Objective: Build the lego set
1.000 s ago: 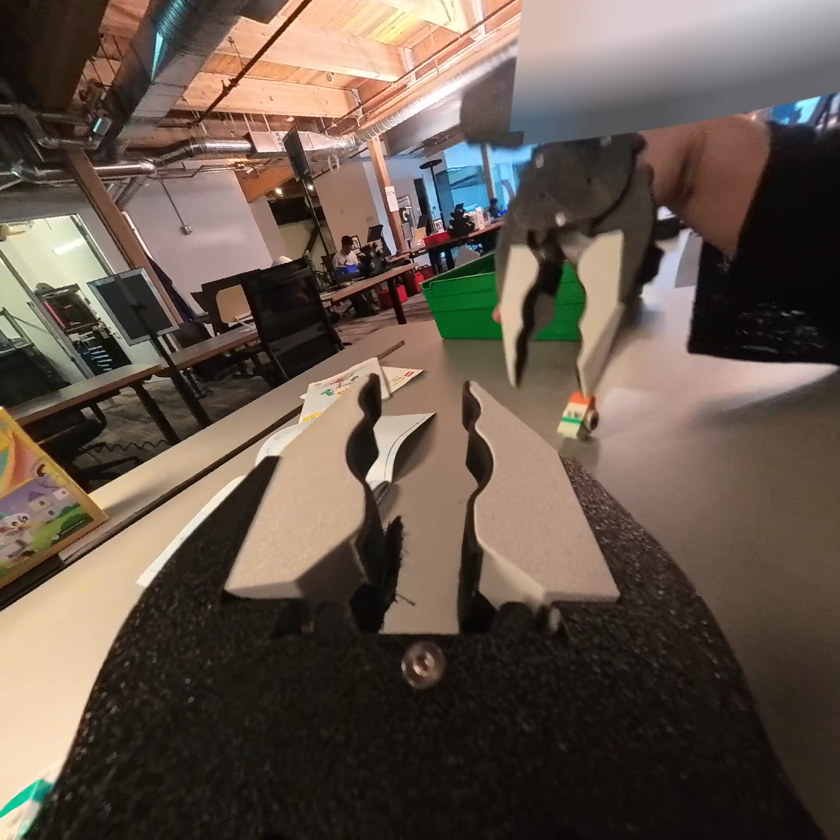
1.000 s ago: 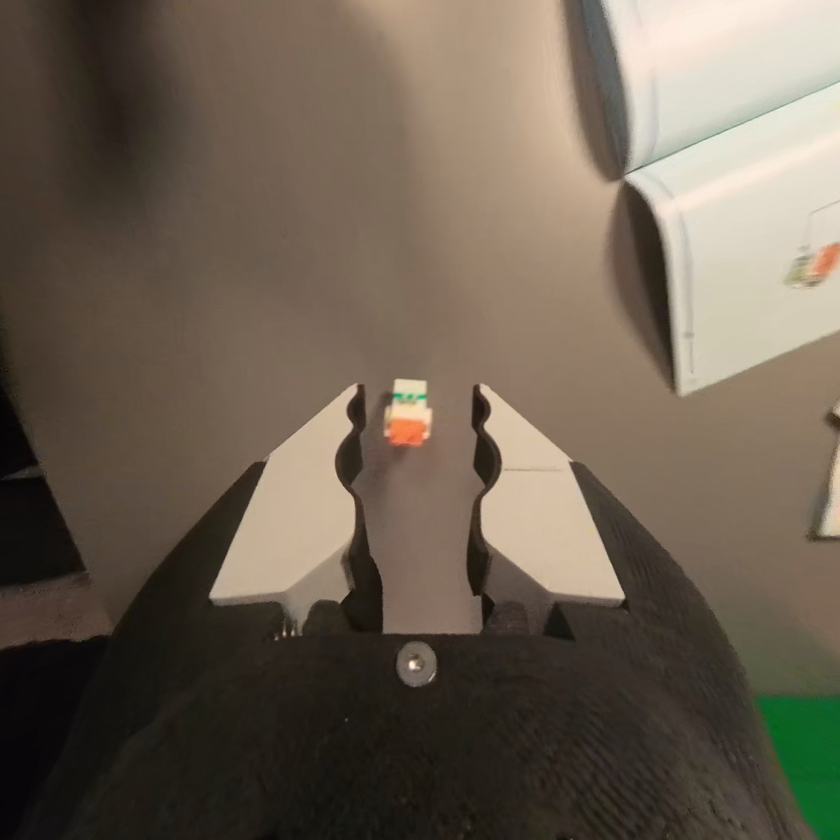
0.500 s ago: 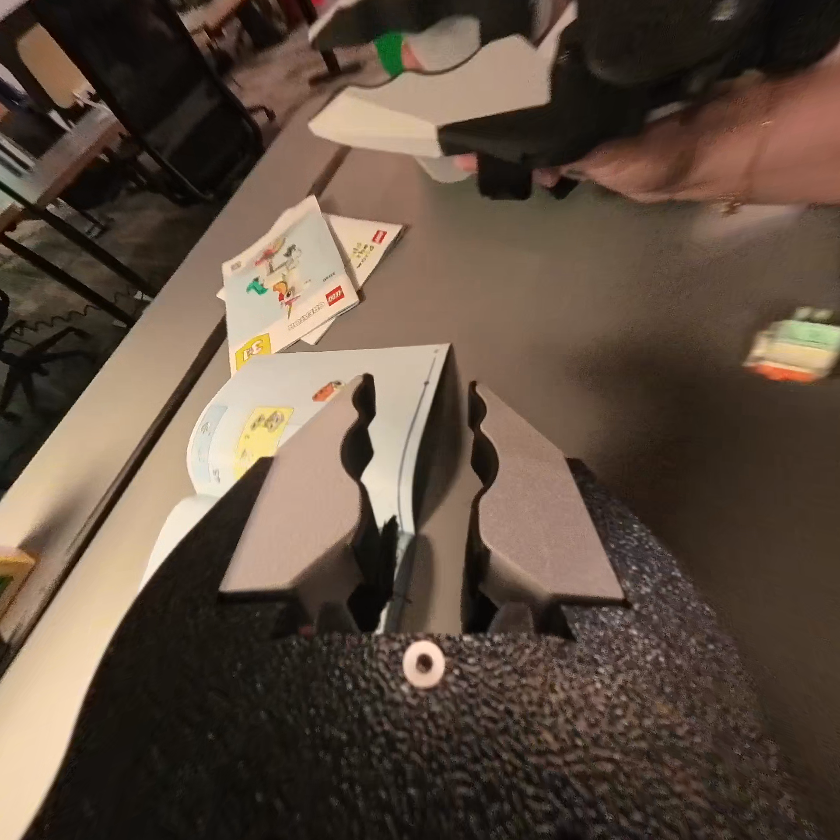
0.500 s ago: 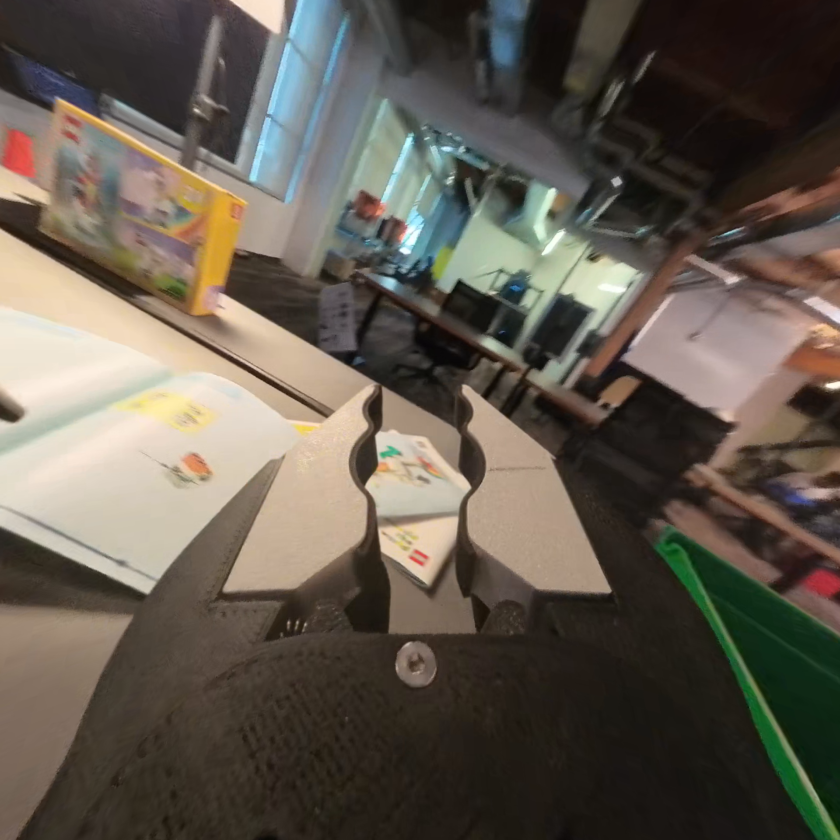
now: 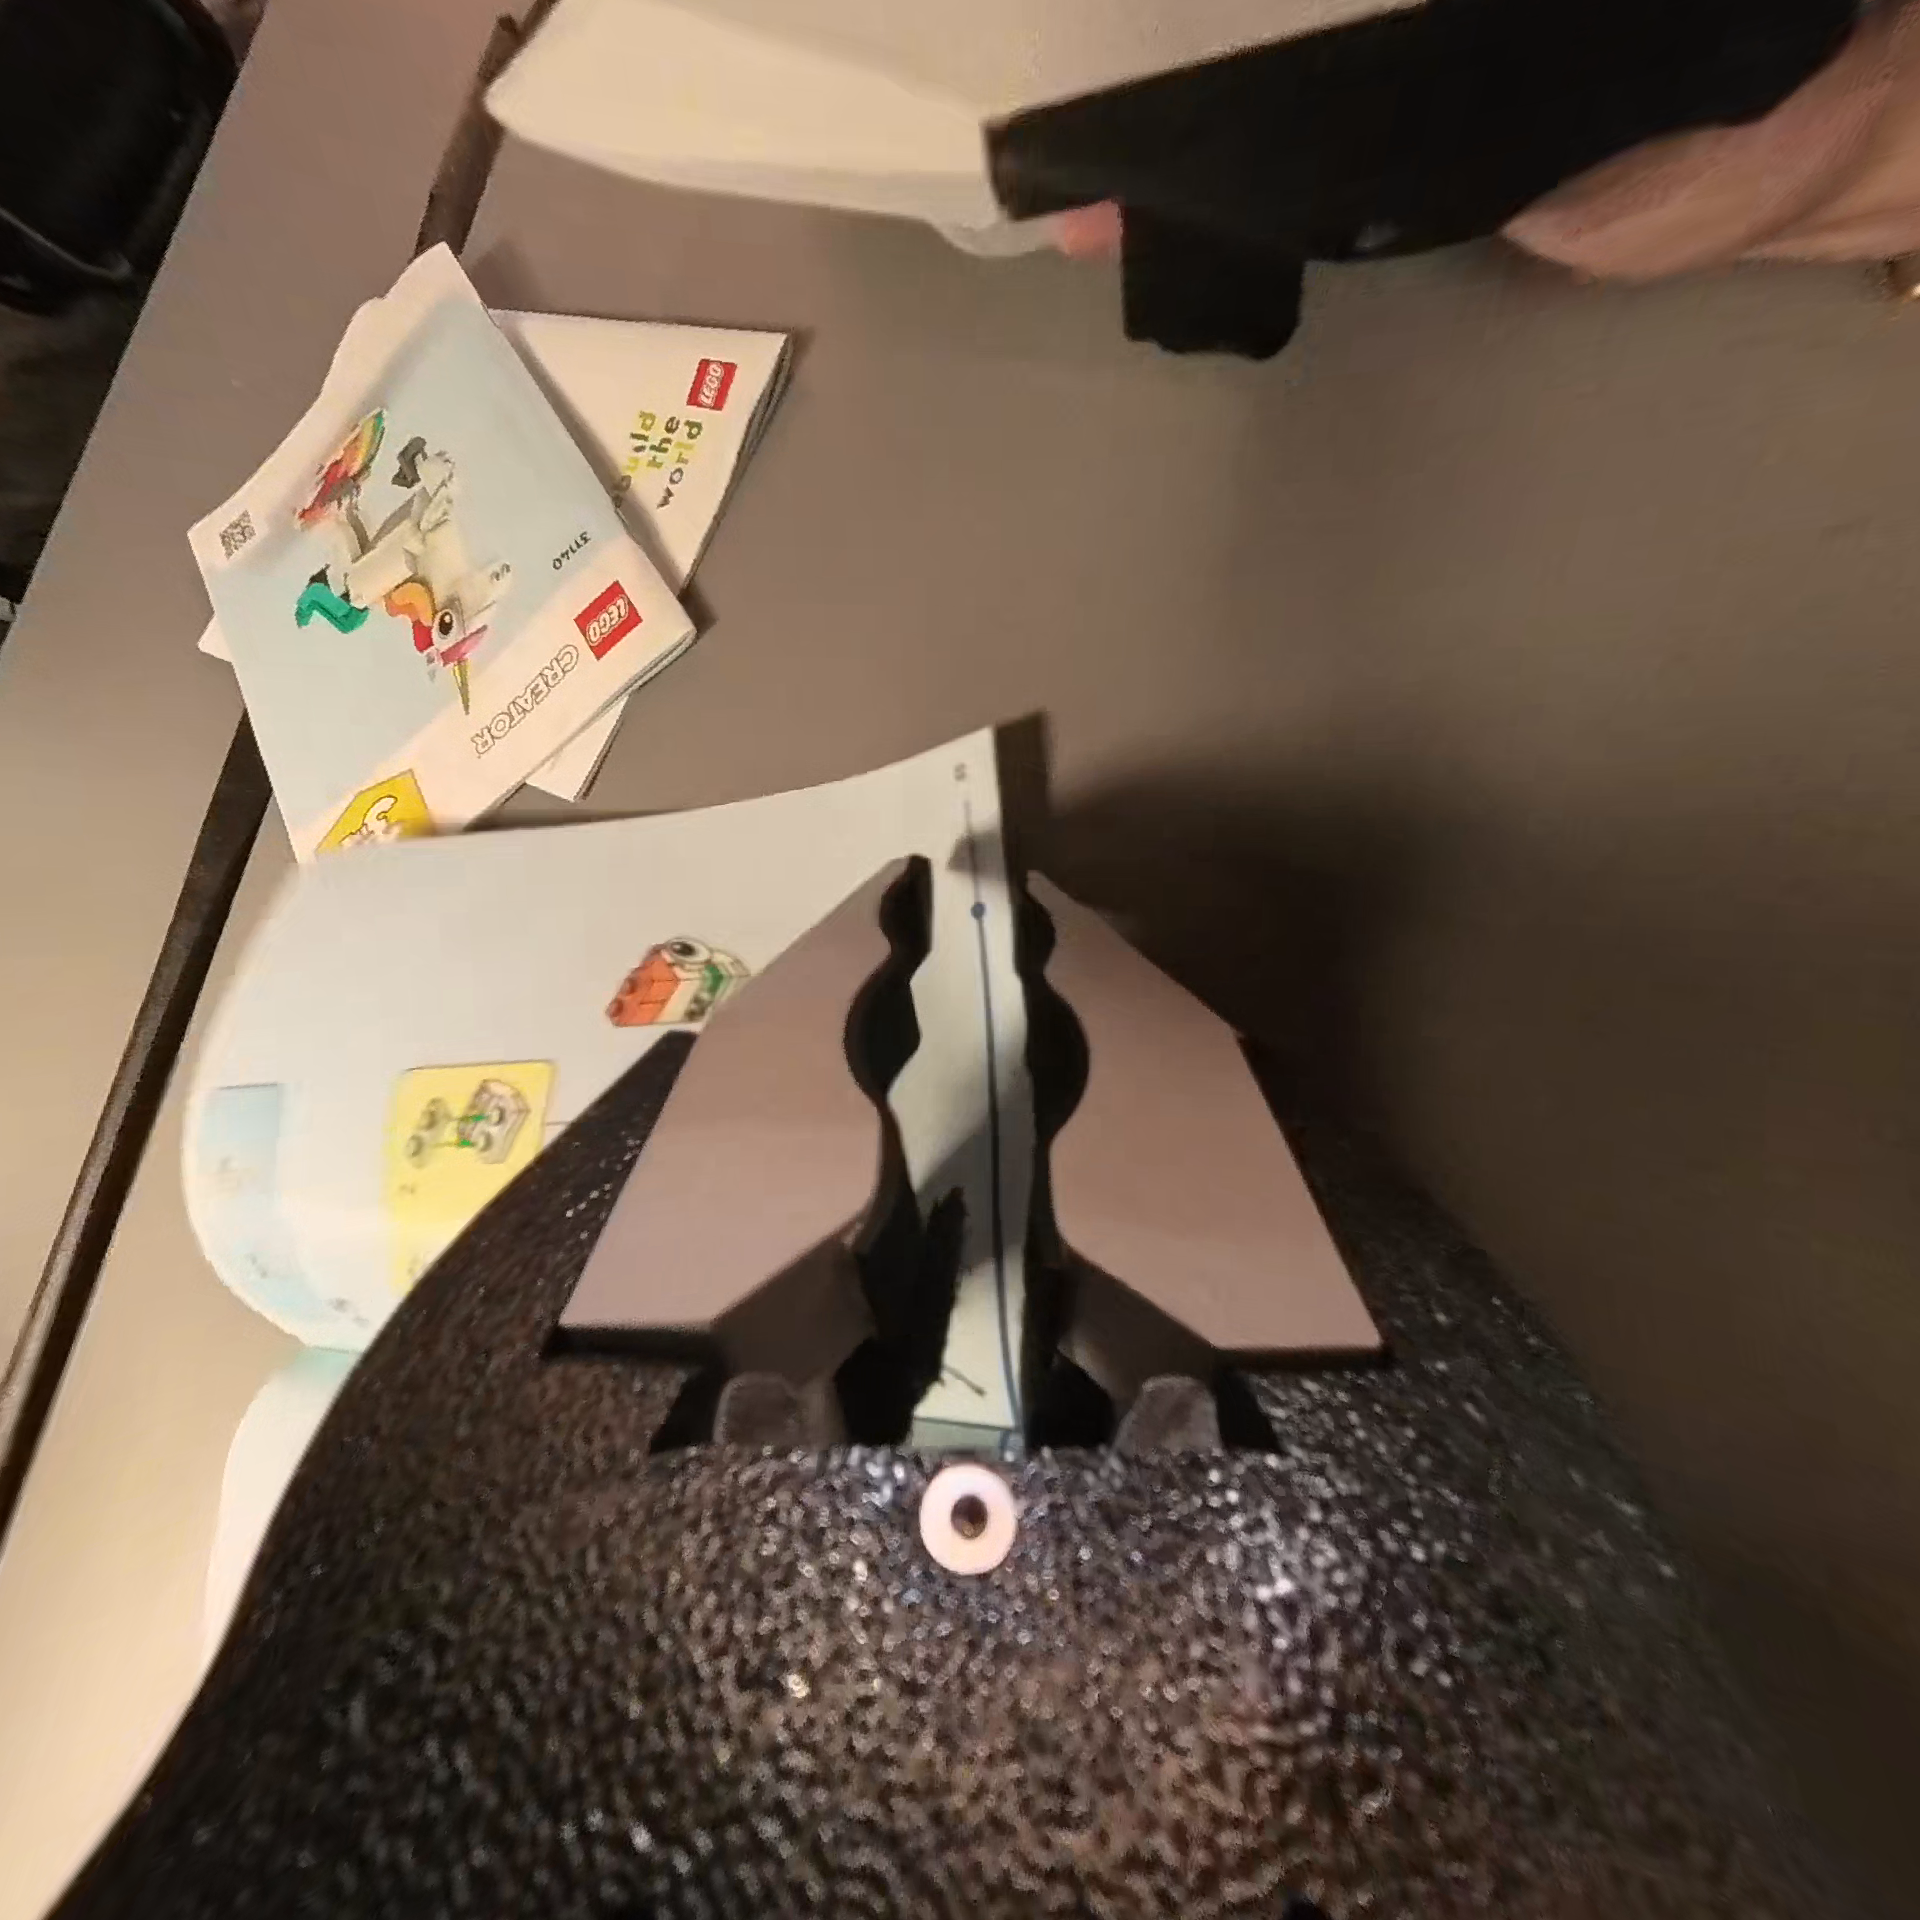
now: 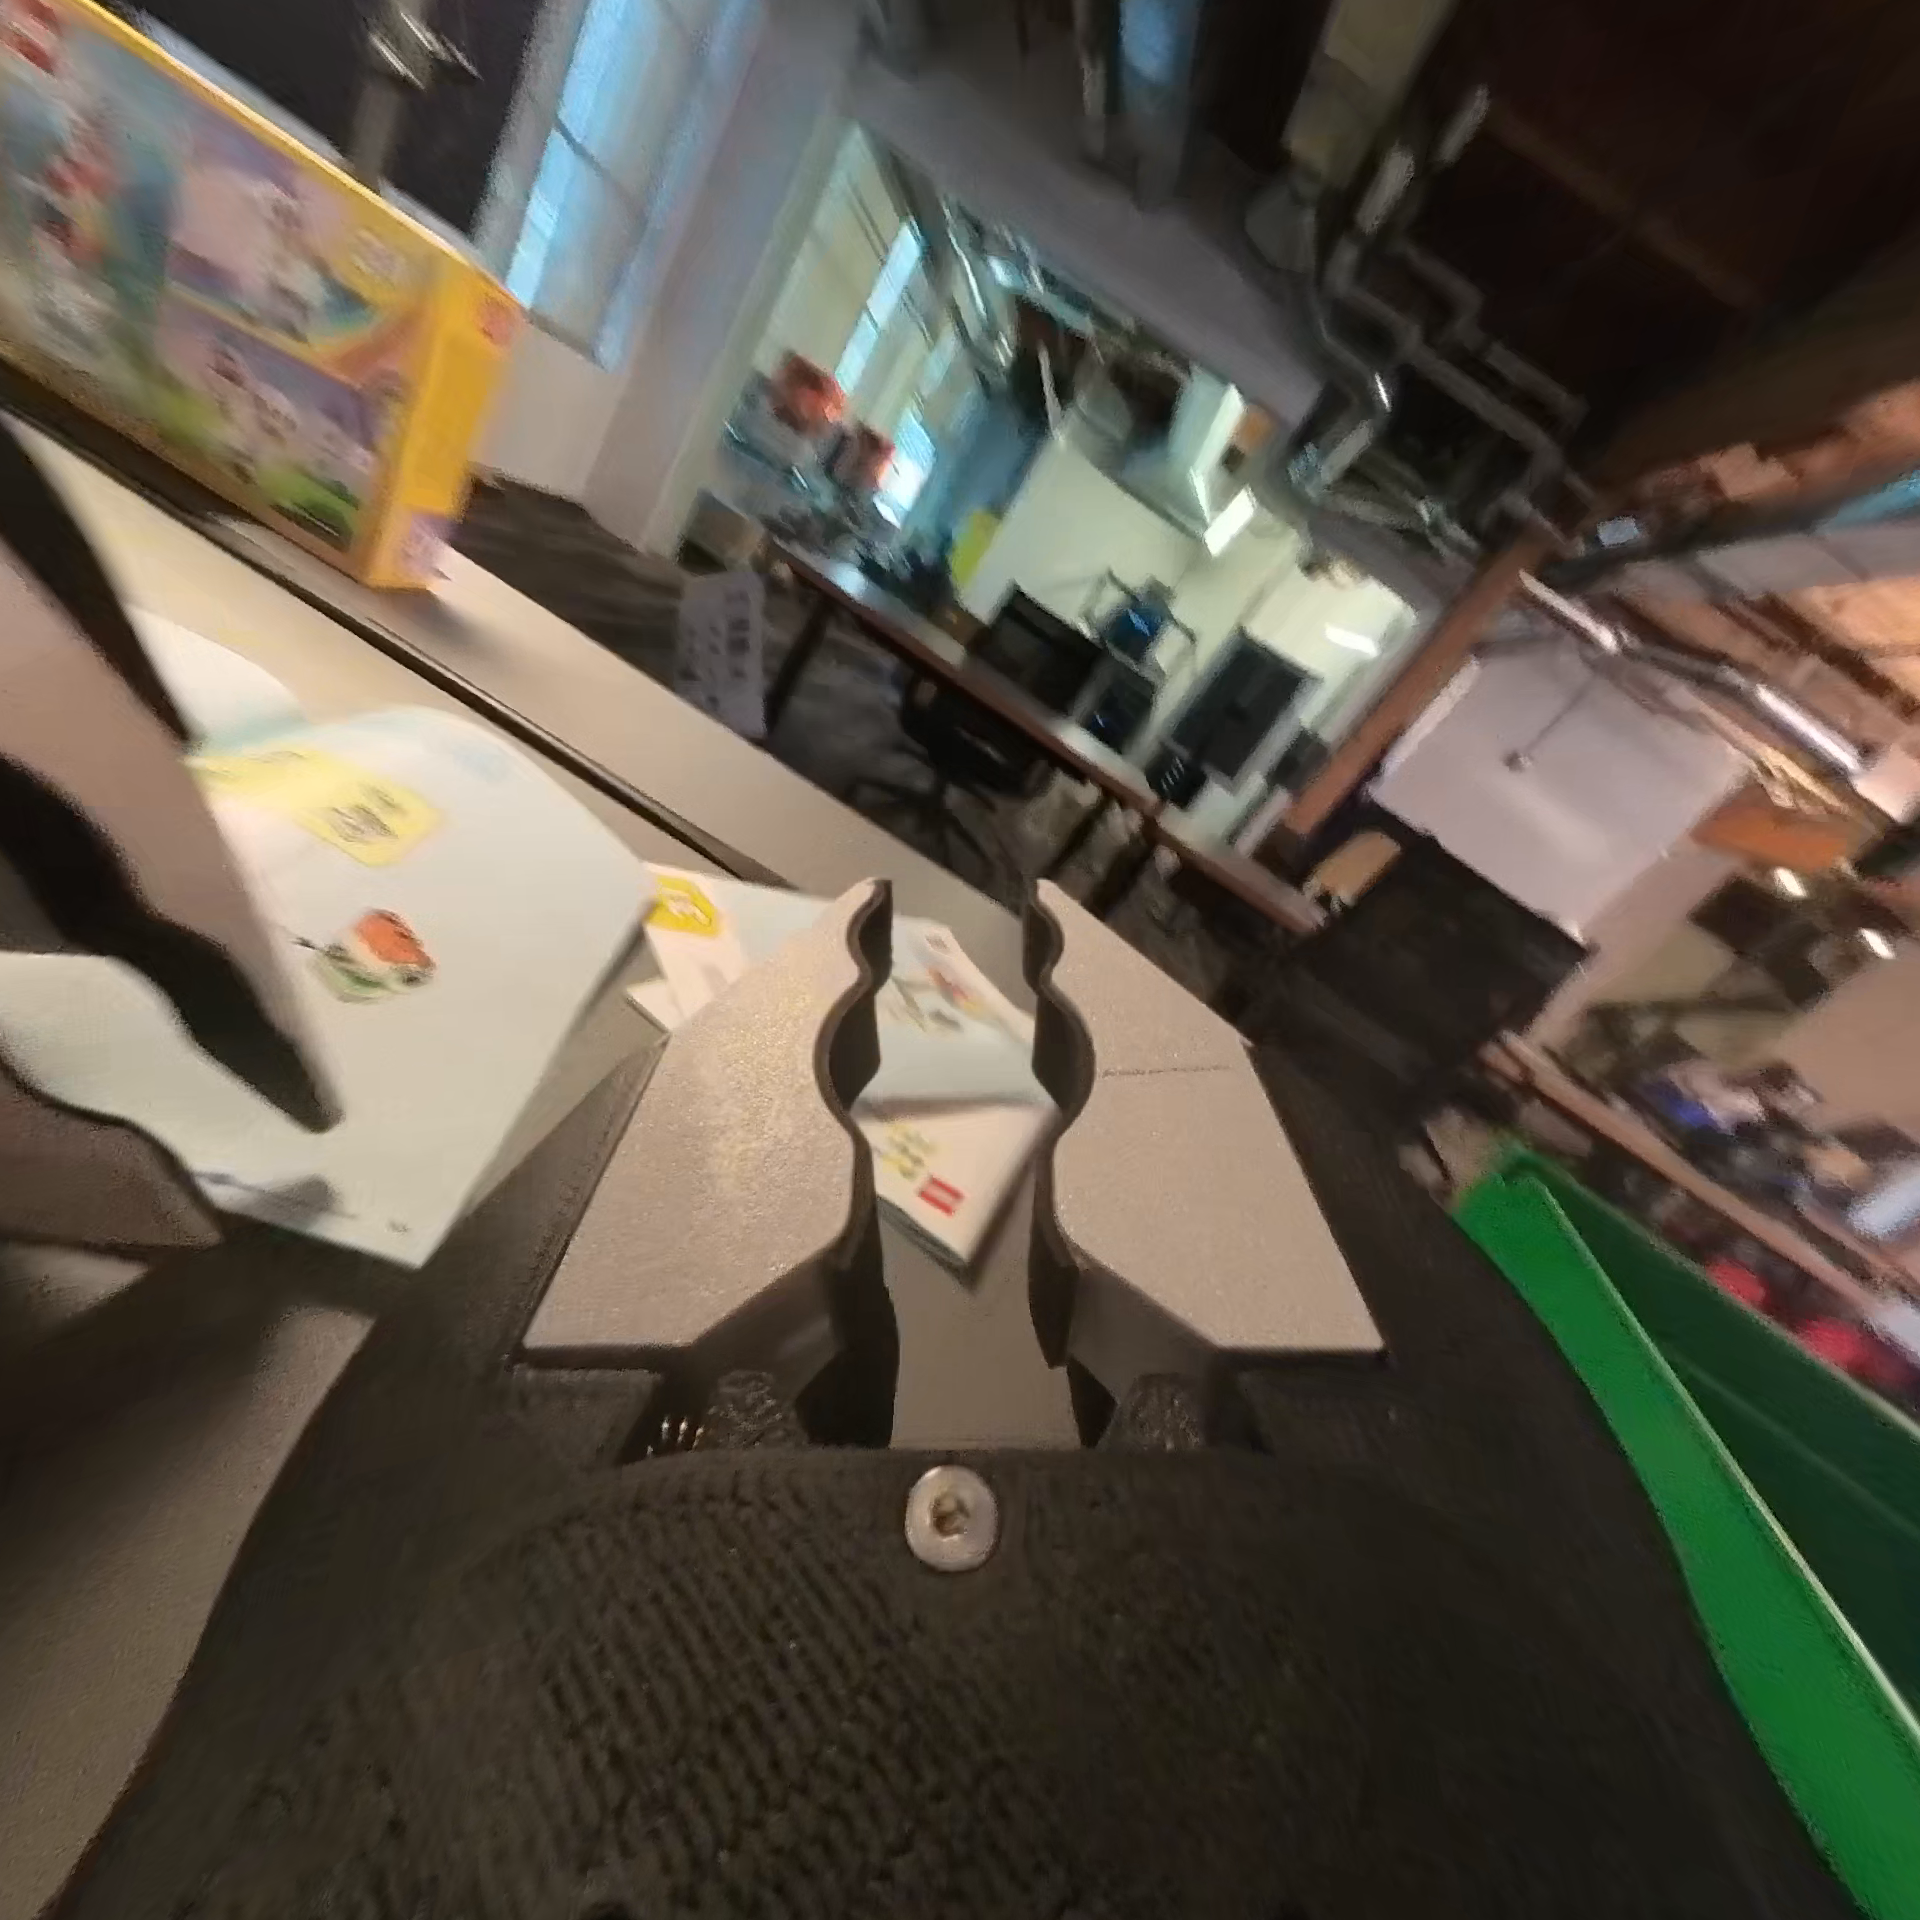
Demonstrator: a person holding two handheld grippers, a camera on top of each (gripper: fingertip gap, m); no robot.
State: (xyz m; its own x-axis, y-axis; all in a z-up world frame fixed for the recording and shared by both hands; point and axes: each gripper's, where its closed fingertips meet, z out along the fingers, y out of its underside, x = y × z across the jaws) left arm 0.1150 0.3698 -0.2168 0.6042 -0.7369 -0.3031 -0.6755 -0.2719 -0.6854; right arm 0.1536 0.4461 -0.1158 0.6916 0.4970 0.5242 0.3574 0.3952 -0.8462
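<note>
Left gripper: grey wavy-edged fingers on a black textured body (image 5: 966,883), lower centre of the left wrist frame — jaws parted with nothing between them, poised over the right edge of the open booklet.

Right gripper: same build (image 6: 956,904), lower centre of the right wrist frame; jaws apart, empty, pointing low across the table toward the closed booklets.

Right gripper, seen from the left wrist view: pale finger and black body (image 5: 1195,135) along the top edge, held by a person's hand (image 5: 1714,197) at upper right.

Open booklet: pale blue instruction booklet with a curled page (image 5: 540,987), left centre of the left wrist frame. Its page shows a small orange, white and green brick drawing and a yellow panel. Same booklet at left centre of the right wrist frame (image 6: 457,935), partly behind the blurred left gripper finger.

Closed booklets: two pale paper instruction booklets, overlapping (image 5: 436,561), upper left of the left wrist frame, just beyond the open booklet.

Table: flat grey tabletop (image 5: 1403,623) — carries all the booklets.

Lego set box: yellow-sided cardboard box with colourful printed front (image 6: 270,343), upper left of the right wrist frame, upright on the neighbouring table; blurred.

Bin: bright green plastic bin (image 6: 1714,1455), lower right of the right wrist frame, close beside the right gripper.

Loose bricks: cannot tell where — not visible in either frame.
</note>
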